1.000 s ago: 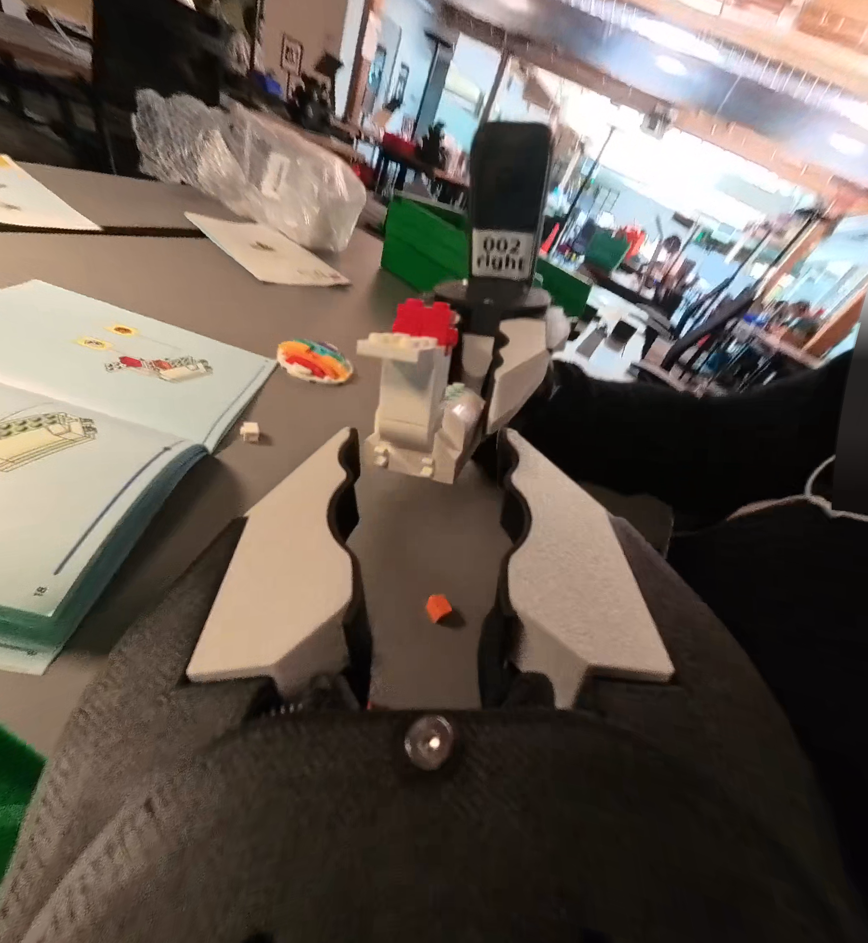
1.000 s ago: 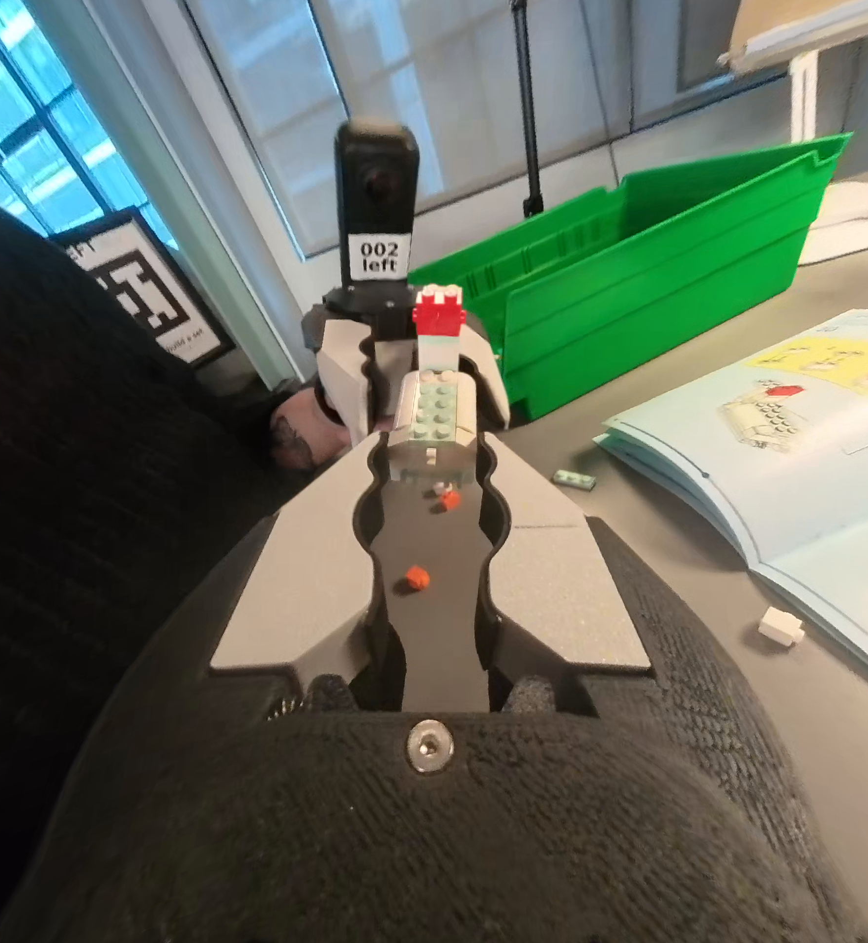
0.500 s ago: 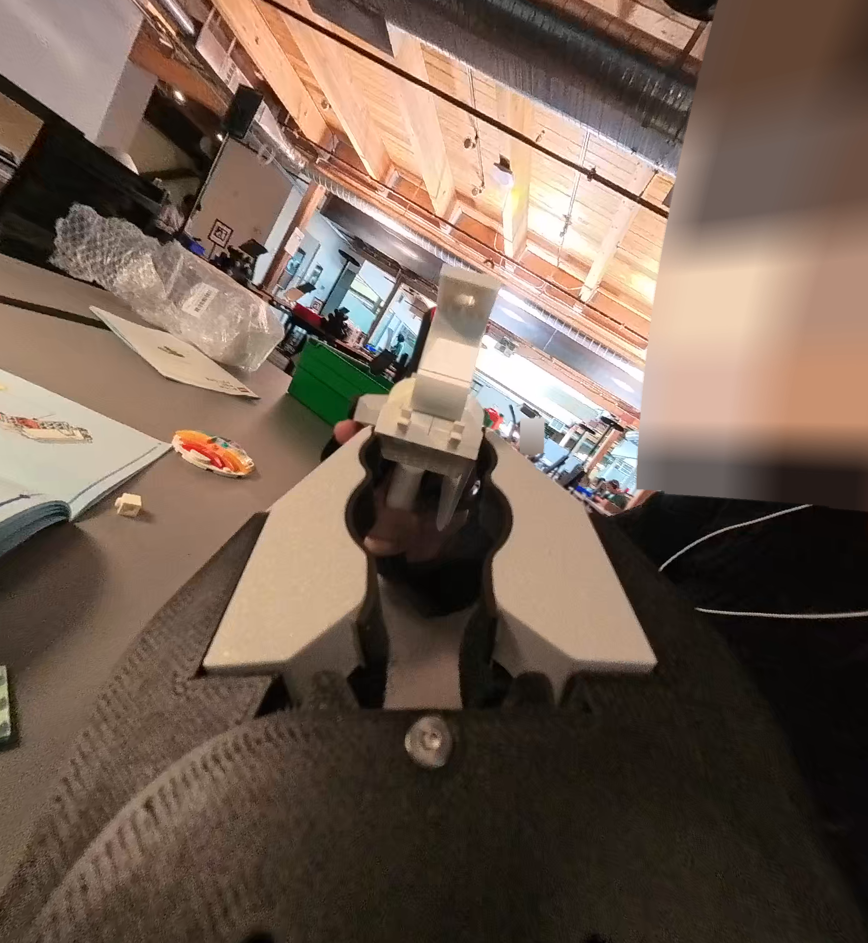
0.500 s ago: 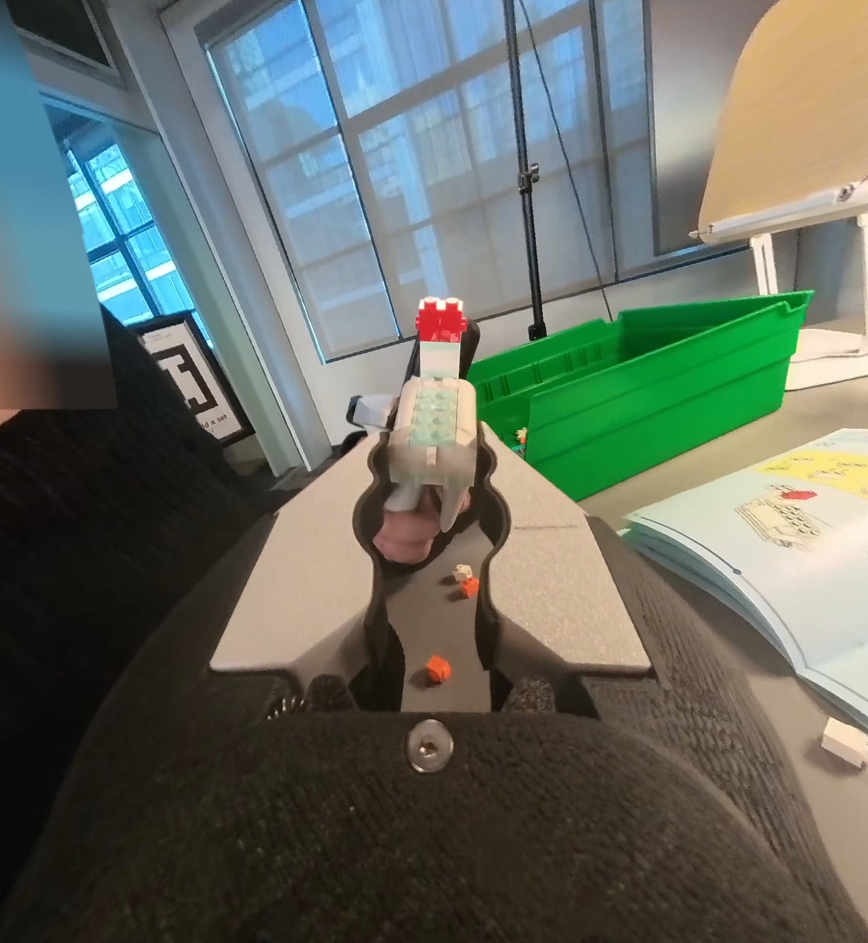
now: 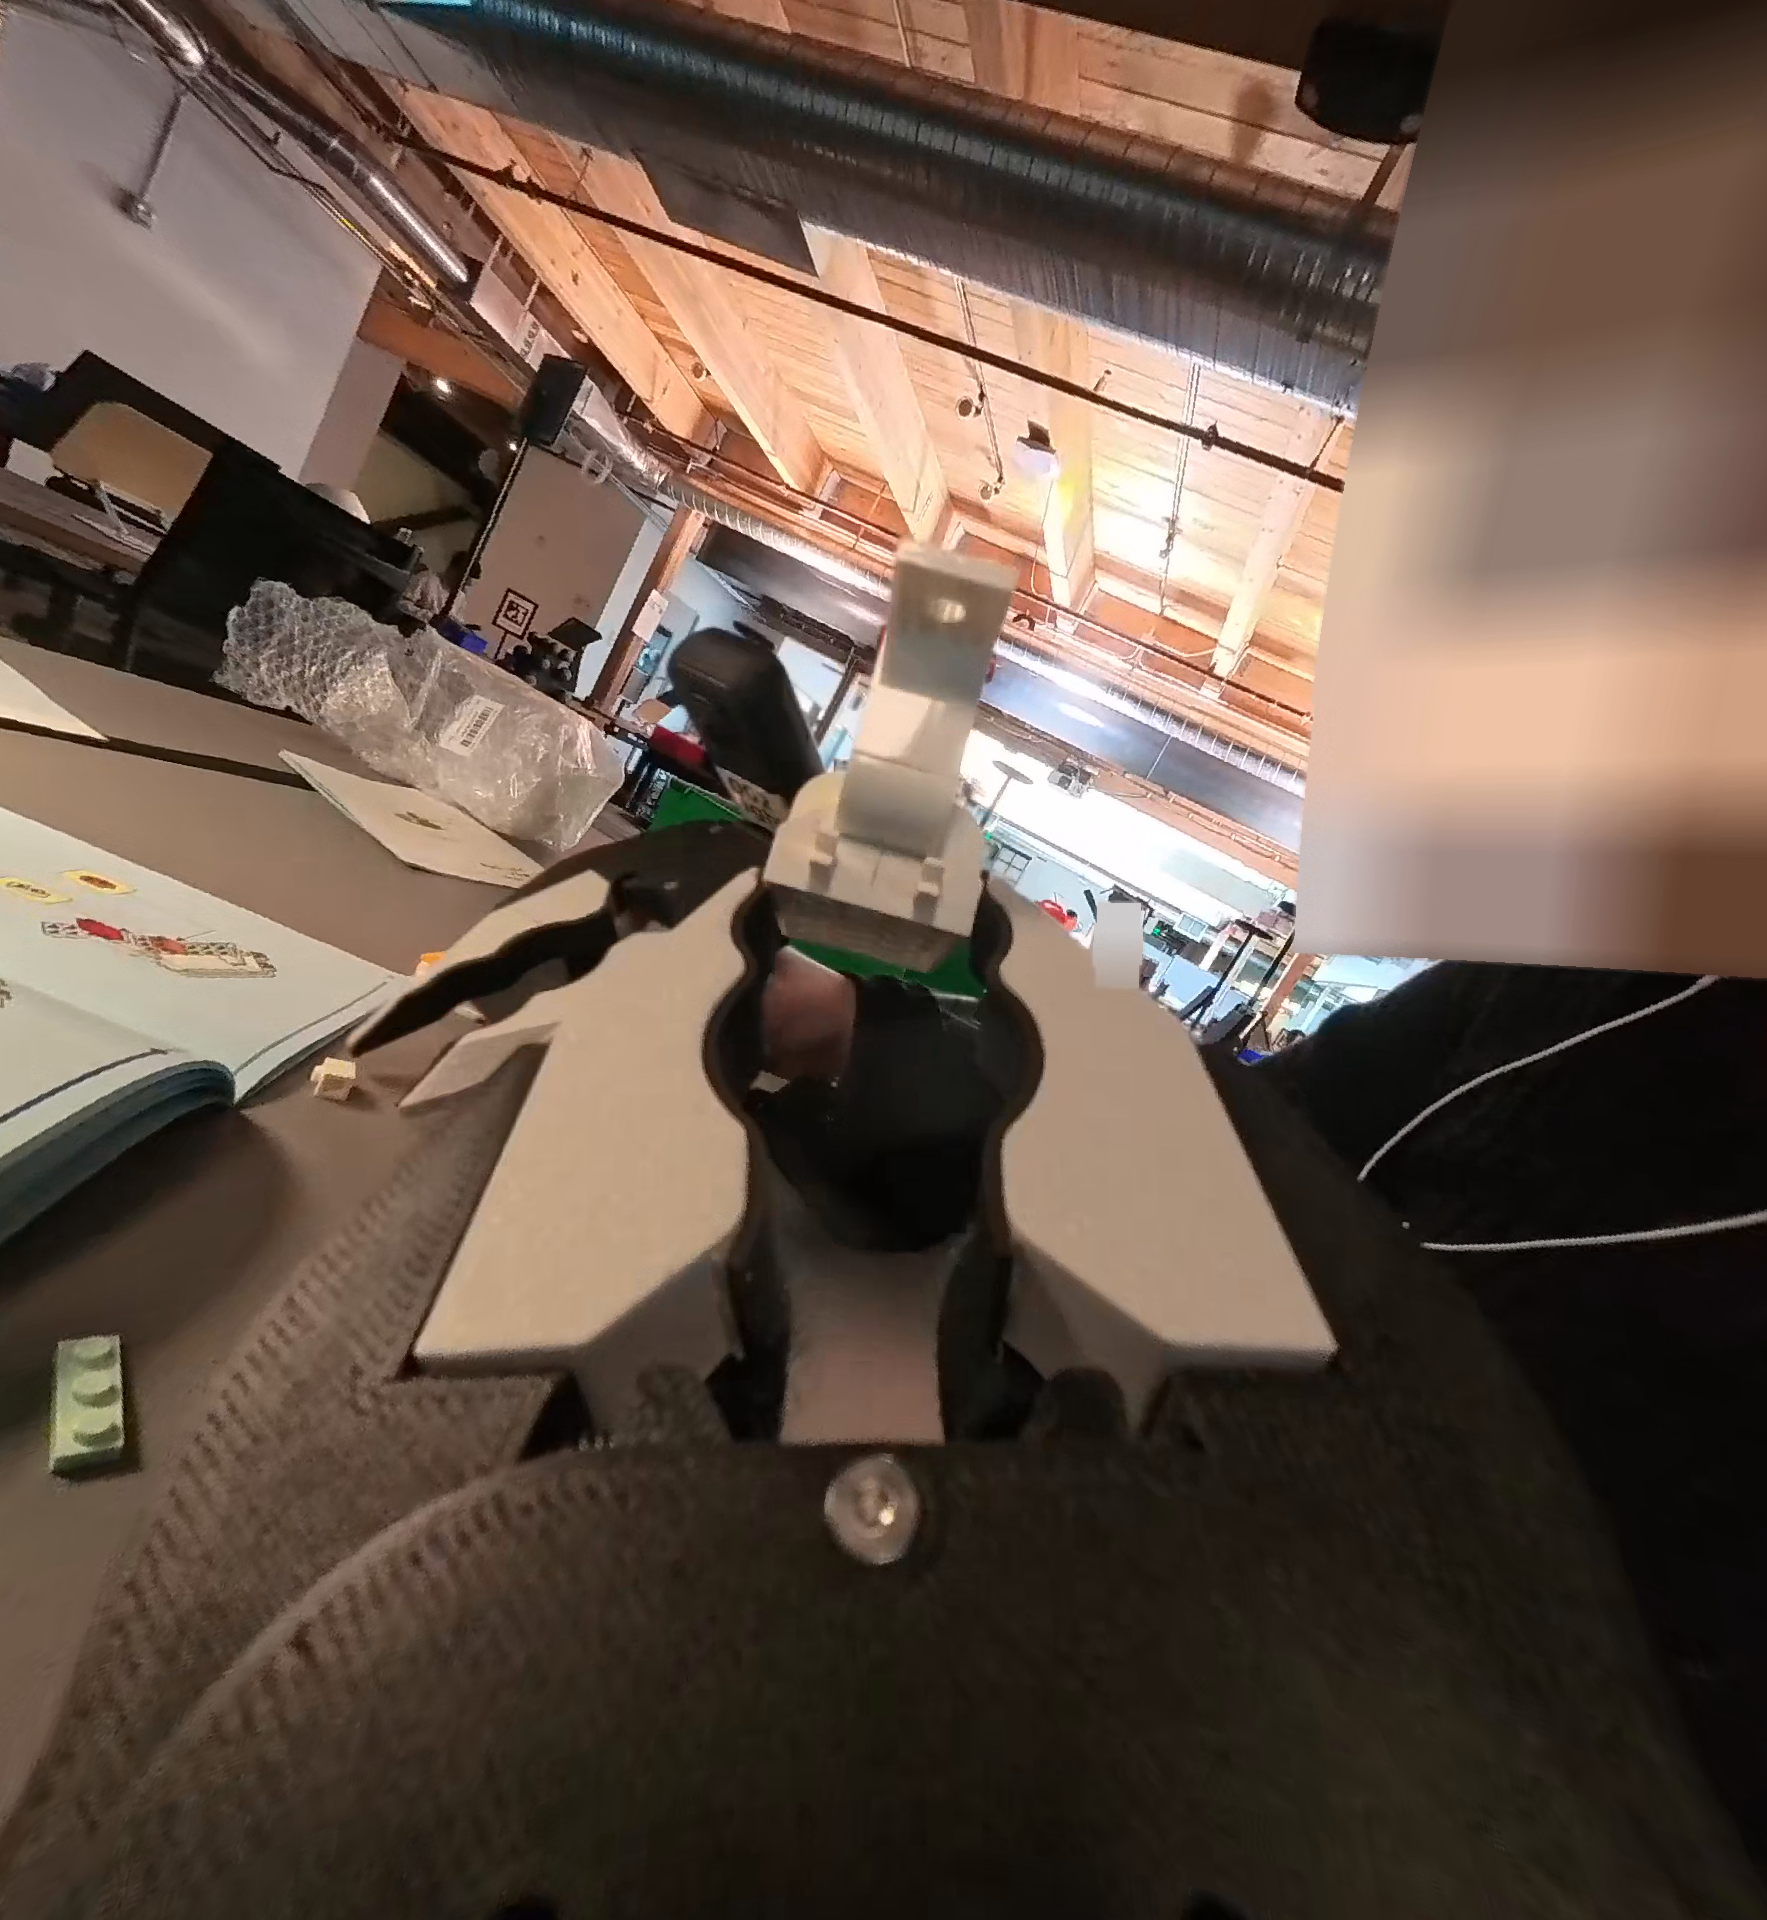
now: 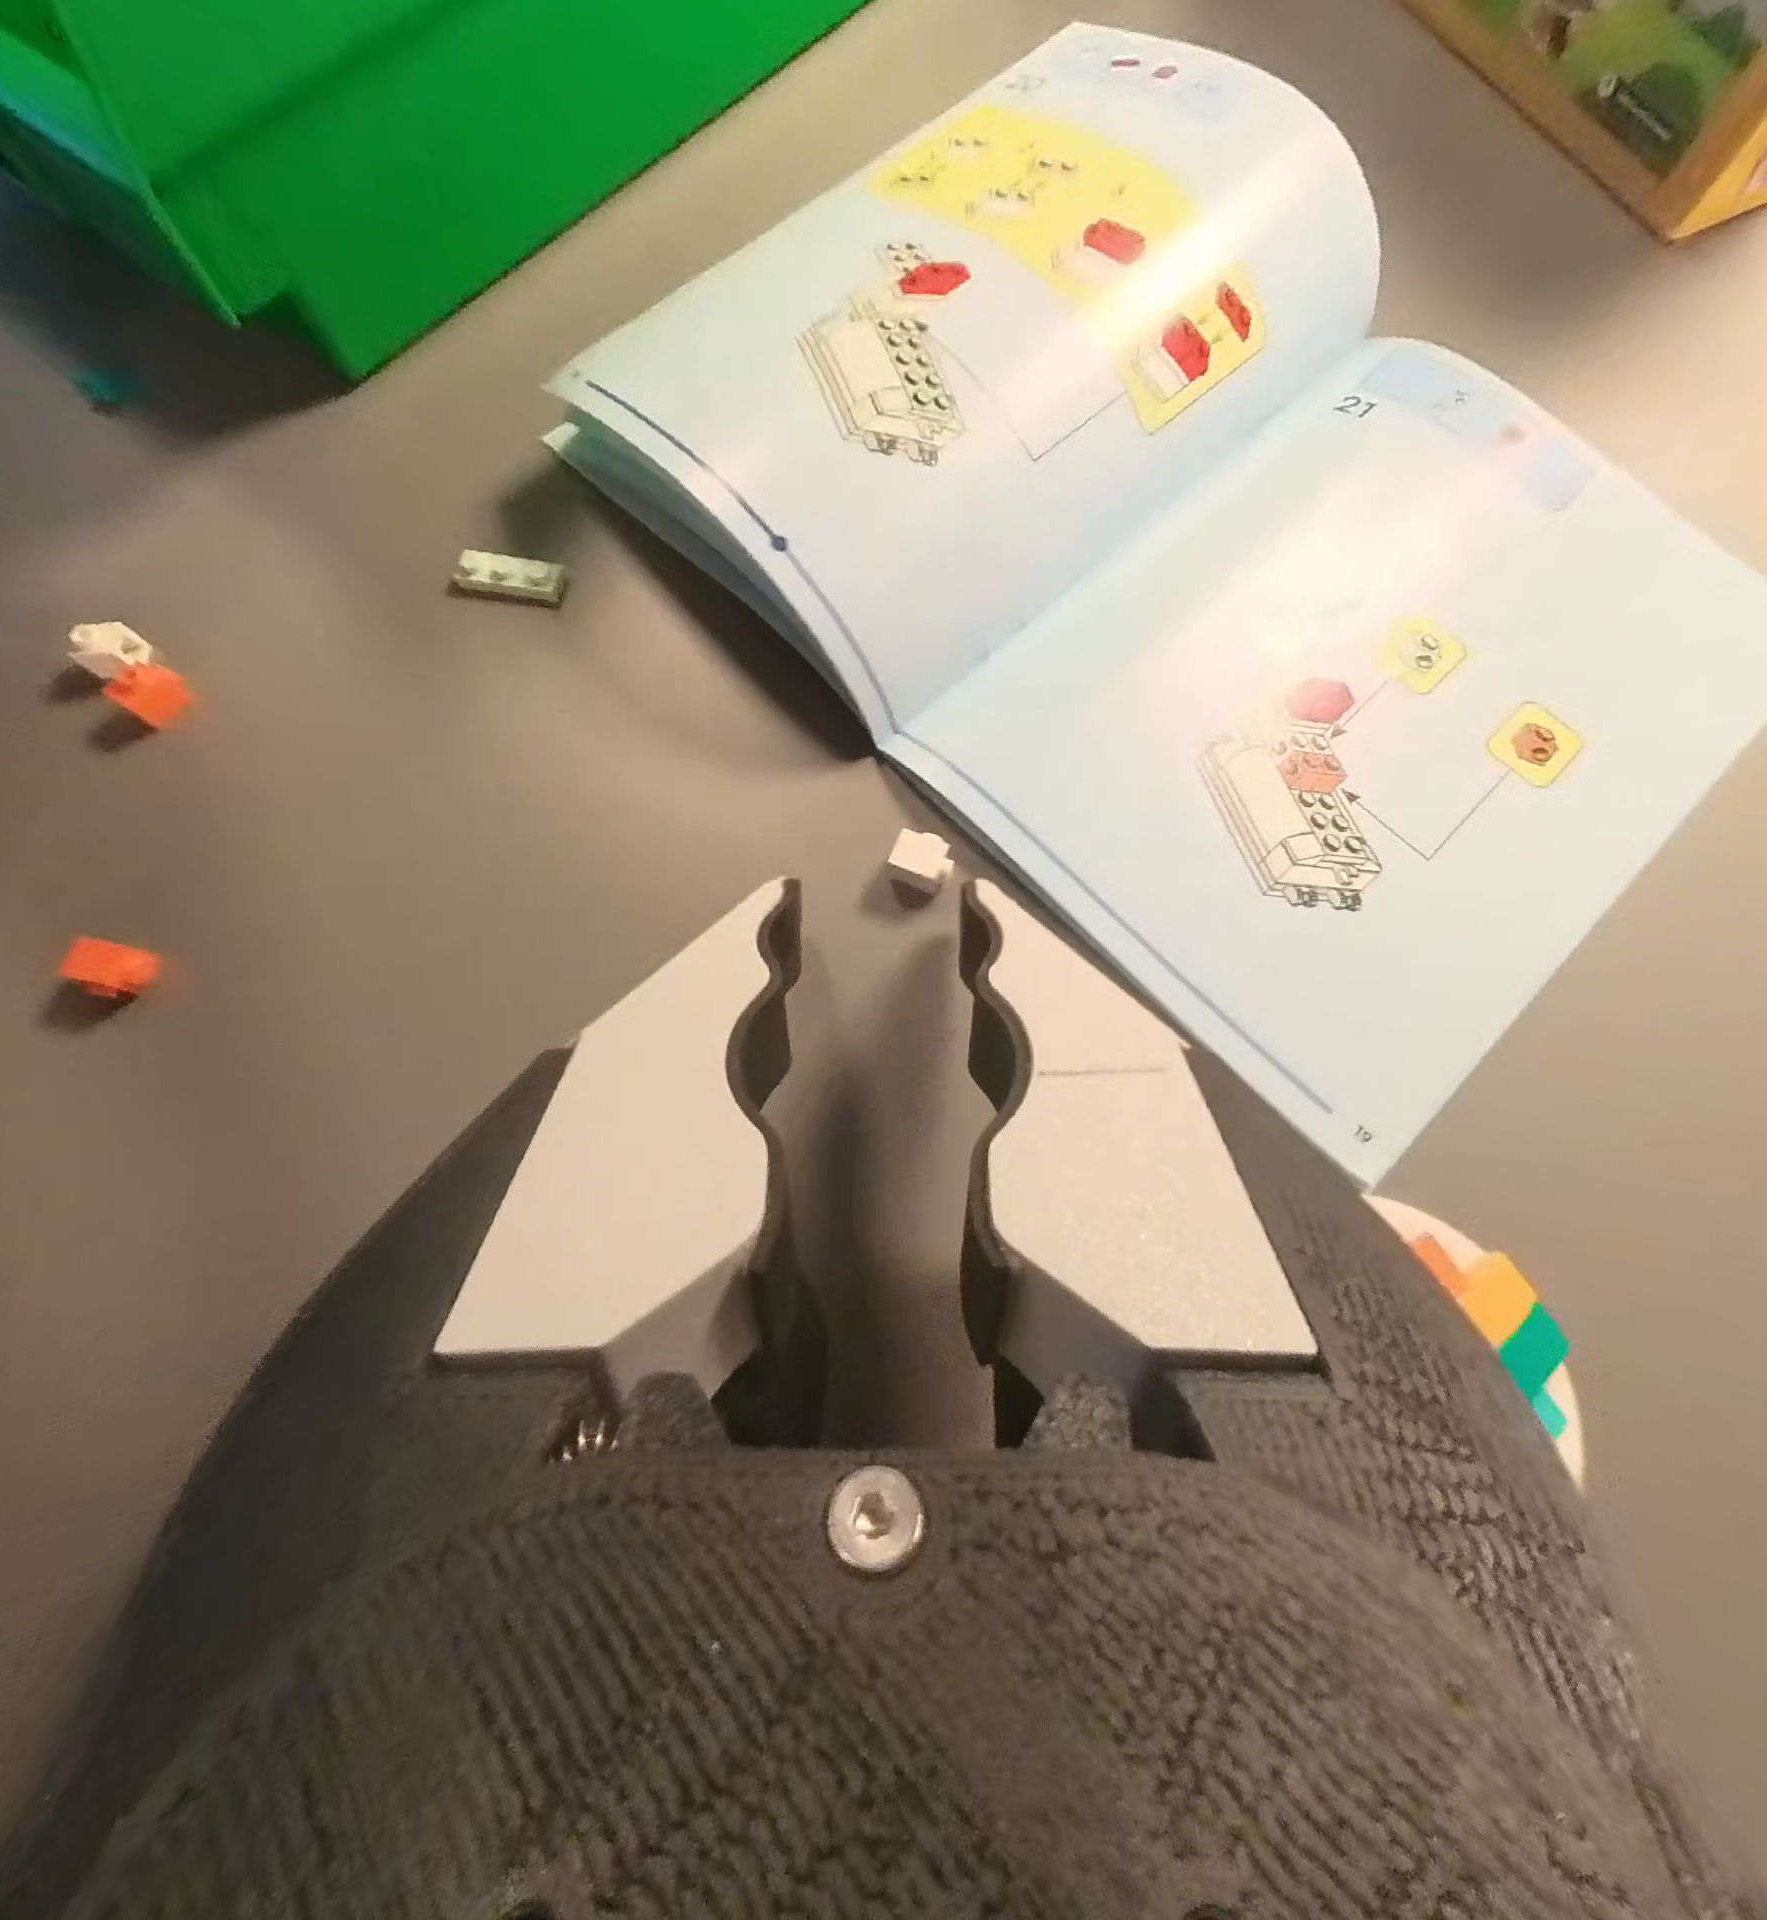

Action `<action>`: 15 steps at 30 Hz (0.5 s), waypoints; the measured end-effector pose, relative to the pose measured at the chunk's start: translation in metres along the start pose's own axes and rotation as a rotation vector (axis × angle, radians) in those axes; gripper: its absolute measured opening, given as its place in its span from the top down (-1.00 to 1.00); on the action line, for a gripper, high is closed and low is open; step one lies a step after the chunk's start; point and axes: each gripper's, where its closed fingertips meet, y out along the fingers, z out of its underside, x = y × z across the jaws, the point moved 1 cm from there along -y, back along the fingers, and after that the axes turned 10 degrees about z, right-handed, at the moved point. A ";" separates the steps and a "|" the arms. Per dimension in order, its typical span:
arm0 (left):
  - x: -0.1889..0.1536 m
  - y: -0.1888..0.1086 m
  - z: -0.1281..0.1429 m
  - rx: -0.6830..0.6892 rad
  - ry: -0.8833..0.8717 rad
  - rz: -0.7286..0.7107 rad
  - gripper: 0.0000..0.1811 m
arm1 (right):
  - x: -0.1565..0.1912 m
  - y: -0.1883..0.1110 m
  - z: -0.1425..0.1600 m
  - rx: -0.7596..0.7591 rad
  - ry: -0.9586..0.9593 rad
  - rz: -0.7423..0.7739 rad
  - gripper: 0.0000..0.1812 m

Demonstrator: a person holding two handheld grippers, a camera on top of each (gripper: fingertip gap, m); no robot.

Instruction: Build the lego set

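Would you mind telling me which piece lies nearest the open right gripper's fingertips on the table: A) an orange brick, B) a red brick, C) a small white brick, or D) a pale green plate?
C: the small white brick lies just ahead of the right gripper, beside the open instruction booklet; the orange pieces and green plate lie farther left.

Loose bricks left of open booklet (image 6: 1222, 582)
Bin (image 6: 422, 156) behind them; small brick (image 6: 918, 860) just beside booklet's near edge, on table (image 6: 391, 831)
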 end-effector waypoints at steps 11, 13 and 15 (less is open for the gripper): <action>0.004 0.001 0.005 0.025 -0.016 -0.014 0.60 | 0.015 -0.004 -0.002 -0.034 -0.053 -0.257 0.66; 0.005 0.000 0.005 0.022 -0.025 -0.014 0.60 | 0.012 -0.006 -0.005 -0.070 -0.097 -0.263 0.69; 0.007 0.000 0.005 0.022 -0.033 -0.015 0.60 | 0.010 -0.003 -0.004 -0.064 -0.129 -0.277 0.72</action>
